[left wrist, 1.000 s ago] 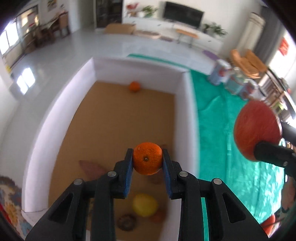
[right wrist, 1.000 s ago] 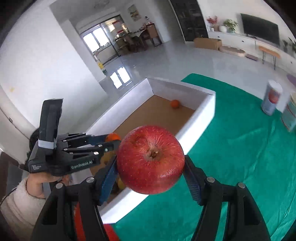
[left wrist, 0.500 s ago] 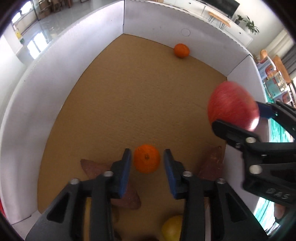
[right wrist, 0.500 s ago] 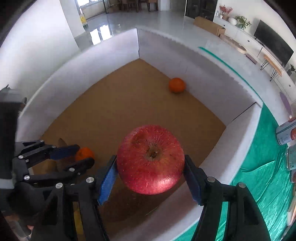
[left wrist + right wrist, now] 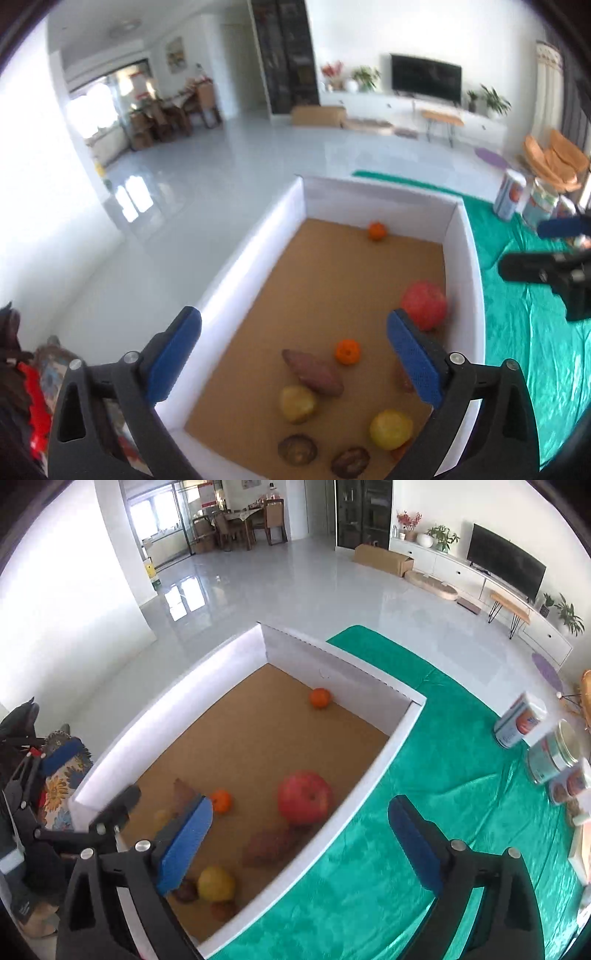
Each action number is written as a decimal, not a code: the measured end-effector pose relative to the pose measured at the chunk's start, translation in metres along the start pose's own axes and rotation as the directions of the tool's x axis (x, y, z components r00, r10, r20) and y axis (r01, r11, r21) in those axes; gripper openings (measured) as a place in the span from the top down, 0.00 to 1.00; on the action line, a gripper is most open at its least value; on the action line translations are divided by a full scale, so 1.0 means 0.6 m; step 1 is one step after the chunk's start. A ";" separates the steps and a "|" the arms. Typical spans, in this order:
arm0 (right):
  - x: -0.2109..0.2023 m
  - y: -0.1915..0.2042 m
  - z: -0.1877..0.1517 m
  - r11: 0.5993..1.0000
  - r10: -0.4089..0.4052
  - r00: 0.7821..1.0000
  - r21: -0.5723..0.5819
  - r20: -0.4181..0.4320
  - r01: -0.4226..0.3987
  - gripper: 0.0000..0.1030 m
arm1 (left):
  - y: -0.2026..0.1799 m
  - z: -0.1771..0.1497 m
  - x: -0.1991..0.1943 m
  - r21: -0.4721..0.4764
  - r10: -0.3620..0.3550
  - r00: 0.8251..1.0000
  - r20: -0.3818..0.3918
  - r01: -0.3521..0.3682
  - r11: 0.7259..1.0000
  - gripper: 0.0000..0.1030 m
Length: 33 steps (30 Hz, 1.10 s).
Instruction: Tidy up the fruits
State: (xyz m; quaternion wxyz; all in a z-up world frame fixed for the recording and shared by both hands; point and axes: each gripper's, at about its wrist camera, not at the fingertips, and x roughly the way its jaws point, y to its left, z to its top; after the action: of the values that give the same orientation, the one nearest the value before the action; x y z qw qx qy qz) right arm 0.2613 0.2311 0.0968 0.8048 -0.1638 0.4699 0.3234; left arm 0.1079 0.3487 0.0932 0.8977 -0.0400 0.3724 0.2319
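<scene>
Left claw (image 5: 293, 356), at the bottom of its own view, jaws opening wide with nothing gripped, hangs over the near end of a white-walled box (image 5: 255, 254) with a brown floor; it also shows at 9 o'clock in the right wrist view (image 5: 88, 786). Inside the box, going left to right in the left view: a dark round piece (image 5: 297, 448) at 6 o'clock; a yellow fruit (image 5: 297, 403) just above it; a sweet potato (image 5: 312, 372) touching that fruit; a small orange (image 5: 347, 352) loose on the floor between the blue pads; a second orange (image 5: 376, 230) far off at 12 o'clock by the back wall; another yellow fruit (image 5: 390, 429); a red apple (image 5: 424, 304) at 3 o'clock, close to the right wall. Right claw (image 5: 300, 836), jaws opening and empty, hangs over the box's right wall, one pad above the box floor, the other above the green cloth (image 5: 424, 775) on the surface; the apple (image 5: 304, 797) lies on the box floor beyond its pads; cans (image 5: 519, 722) stand on the cloth at 3 o'clock.
</scene>
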 end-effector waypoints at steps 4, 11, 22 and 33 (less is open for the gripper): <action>-0.049 0.031 -0.067 0.999 0.014 1.000 -0.030 0.014 -0.014 0.07 | 0.033 -0.032 -0.031 -0.121 -0.015 0.999 -0.029 0.011 0.993 0.02; -0.081 0.085 -0.144 0.996 0.088 0.996 -0.011 -0.003 -0.088 0.07 | 0.043 -0.067 -0.073 -0.088 0.051 0.998 -0.041 -0.054 0.995 0.02; -0.071 0.134 -0.161 0.999 0.052 0.998 -0.010 -0.033 -0.052 0.07 | 0.060 -0.096 -0.071 -0.098 0.017 0.984 -0.175 -0.034 0.995 0.02; -0.061 0.169 -0.154 0.999 0.009 0.999 -0.049 -0.054 -0.012 0.07 | 0.081 -0.094 -0.065 -0.120 -0.001 0.974 -0.228 -0.028 0.992 0.02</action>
State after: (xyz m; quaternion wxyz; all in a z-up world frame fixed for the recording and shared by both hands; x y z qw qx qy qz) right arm 0.1201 0.2398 0.0856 0.7860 -0.1899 0.4839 0.3347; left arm 0.0258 0.3631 0.0841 0.8434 -0.1188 0.4582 0.2543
